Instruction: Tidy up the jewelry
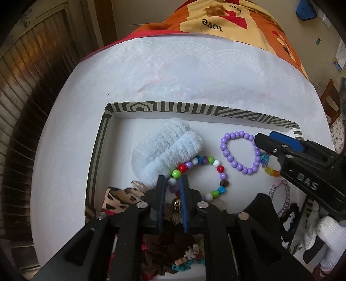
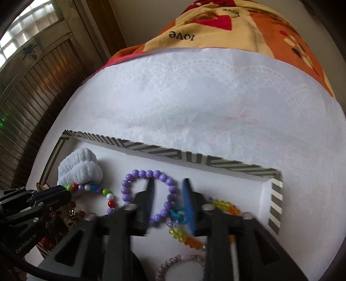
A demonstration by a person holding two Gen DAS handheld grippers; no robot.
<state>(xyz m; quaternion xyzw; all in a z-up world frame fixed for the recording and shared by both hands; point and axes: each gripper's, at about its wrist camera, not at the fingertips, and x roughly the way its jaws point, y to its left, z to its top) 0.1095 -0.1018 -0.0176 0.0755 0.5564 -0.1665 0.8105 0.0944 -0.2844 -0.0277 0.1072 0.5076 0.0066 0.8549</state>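
Note:
A striped-rim box [image 1: 164, 107] [image 2: 275, 192] holds jewelry. My left gripper [image 1: 173, 180] has its jaws narrowly apart around the left side of a multicolour bead bracelet [image 1: 218, 168] [image 2: 109, 196], beside a fluffy pale-blue scrunchie [image 1: 168, 149] [image 2: 79, 169]. My right gripper [image 2: 168, 183] [image 1: 262, 140] is open, its fingers straddling the right side of a purple bead bracelet [image 2: 147, 174] [image 1: 235, 164]. A yellow-orange crystal bracelet [image 2: 188, 237] [image 1: 271, 170] with a teal charm lies under the right finger.
A pink glitter hair tie [image 2: 173, 262] [image 1: 283, 194], a leopard-print scrunchie [image 1: 121, 197] and dark scrunchies [image 1: 173, 240] crowd the box's near side. The box sits on a white lace cloth [image 1: 173, 71]; an orange blanket [image 1: 227, 19] lies beyond. A wooden door [image 1: 26, 86] is left.

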